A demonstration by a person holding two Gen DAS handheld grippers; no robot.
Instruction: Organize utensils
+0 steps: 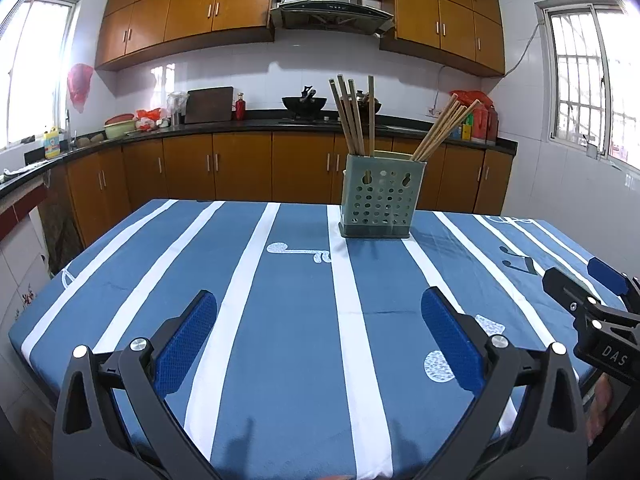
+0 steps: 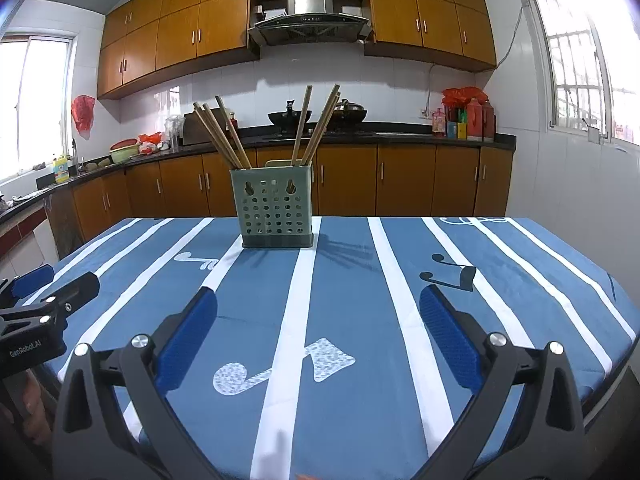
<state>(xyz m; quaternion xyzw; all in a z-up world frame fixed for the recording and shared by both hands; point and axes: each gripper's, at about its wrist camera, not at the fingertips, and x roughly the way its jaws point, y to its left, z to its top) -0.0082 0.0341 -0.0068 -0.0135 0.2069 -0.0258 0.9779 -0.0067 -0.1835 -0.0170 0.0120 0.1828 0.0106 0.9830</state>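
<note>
Kitchen bkgd: wood cabinets (image 2: pixel 348 184), range hood (image 2: pixel 310 20), wok (image 2: pixel 289 119) on the counter, windows both sides. Table (image 2: pixel 344 300) w/ blue cloth, white stripes & music-note prints; nothing lies btwn the grippers and the holder.

Utensil holder (image 2: pixel 275 214), pale green, perforated front w/ two keyhole slots, darker base, stands upright toward the table's far edge. Chopsticks (image 2: pixel 224 136) in two bunches, left grp leaning left, right grp (image 2: pixel 316 128) leaning right.

Left gripper (image 1: pixel 320 316) low over near edge, fingers (image 1: pixel 188 344) spread wide, holding nothing. Right gripper (image 2: pixel 320 316) same: fingers (image 2: pixel 452 340) spread, empty, well apart from the holder.
</note>
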